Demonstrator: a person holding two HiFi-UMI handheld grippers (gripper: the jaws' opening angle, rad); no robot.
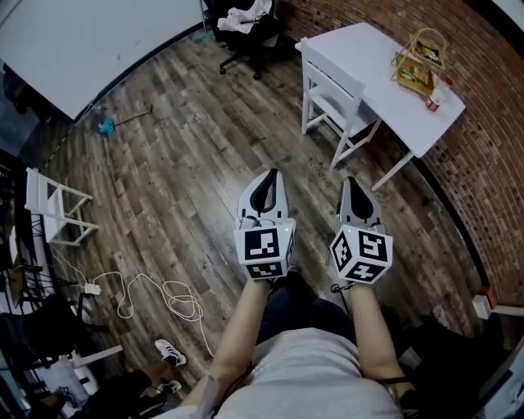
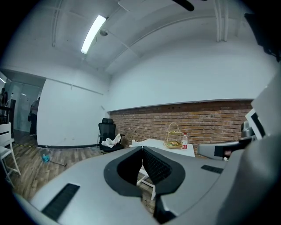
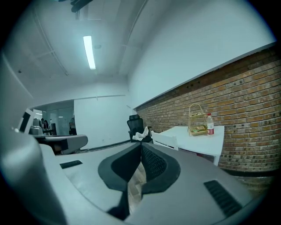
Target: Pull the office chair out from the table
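head view: we hold the left gripper [image 1: 268, 178] and right gripper [image 1: 354, 184] side by side, jaws clamped together on nothing. the black office chair [image 1: 246, 37] stands far ahead, beyond the end of the white table [image 1: 352, 49]. the red label on the bottle [image 1: 434, 96] is too small to read.

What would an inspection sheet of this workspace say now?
Surface: wooden floor; white table by the brick wall.
Job's things: black office chair, cloth on it, stands apart from the table; a white chair stands against the table.
Clutter: basket and bottle on the table; blue-headed tool on the floor.
Grippers: left gripper and right gripper shut, empty.
Cables: white cable loose on the floor.
Surroundings: second white chair at left.
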